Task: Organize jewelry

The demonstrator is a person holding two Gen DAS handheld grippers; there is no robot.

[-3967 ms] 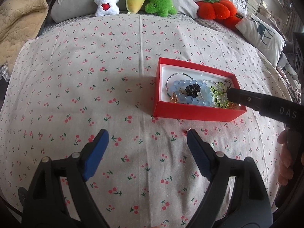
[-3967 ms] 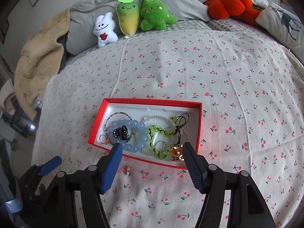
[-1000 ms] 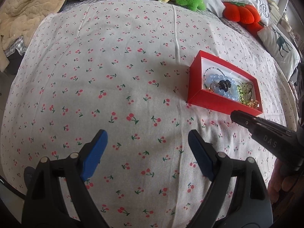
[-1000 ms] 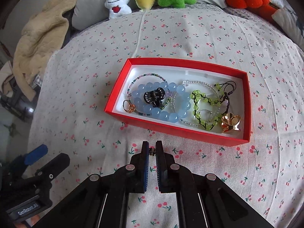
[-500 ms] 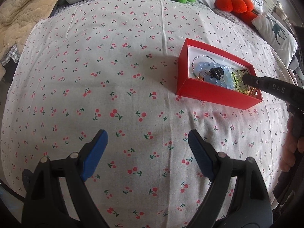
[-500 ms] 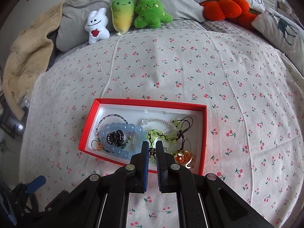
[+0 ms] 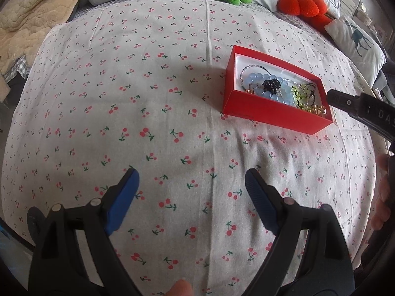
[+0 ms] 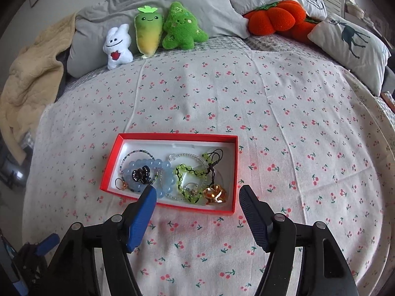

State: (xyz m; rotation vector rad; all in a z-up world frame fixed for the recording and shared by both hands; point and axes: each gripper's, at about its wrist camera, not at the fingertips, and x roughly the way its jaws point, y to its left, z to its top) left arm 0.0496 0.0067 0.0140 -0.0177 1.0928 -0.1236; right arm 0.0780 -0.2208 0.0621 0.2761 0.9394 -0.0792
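Observation:
A red box (image 8: 172,137) lies on the cherry-print bedspread (image 8: 271,148). It holds a blue bead bracelet (image 8: 163,170), a black clip (image 8: 140,174), a green bead bracelet (image 8: 187,172), an amber charm (image 8: 216,193) and a small metal piece (image 8: 191,190) inside the green loop. My right gripper (image 8: 196,192) hovers over the box's near edge, its jaws opening with nothing pressed between the pads. My left gripper (image 7: 191,175) is over bare bedspread to the left of the box (image 7: 266,109); its jaws are opening and nothing is between them.
Three plush toys (image 8: 148,32), grey pillows (image 8: 197,0), an orange pumpkin cushion (image 8: 274,17) and a deer-print pillow (image 8: 350,39) line the far side. A beige blanket (image 8: 27,74) hangs at the left. A person's hand (image 7: 381,197) shows at the right edge.
The right gripper carried a small piece from in front of the box to over it, then its shut jaws spread wide. The left gripper drifted a little.

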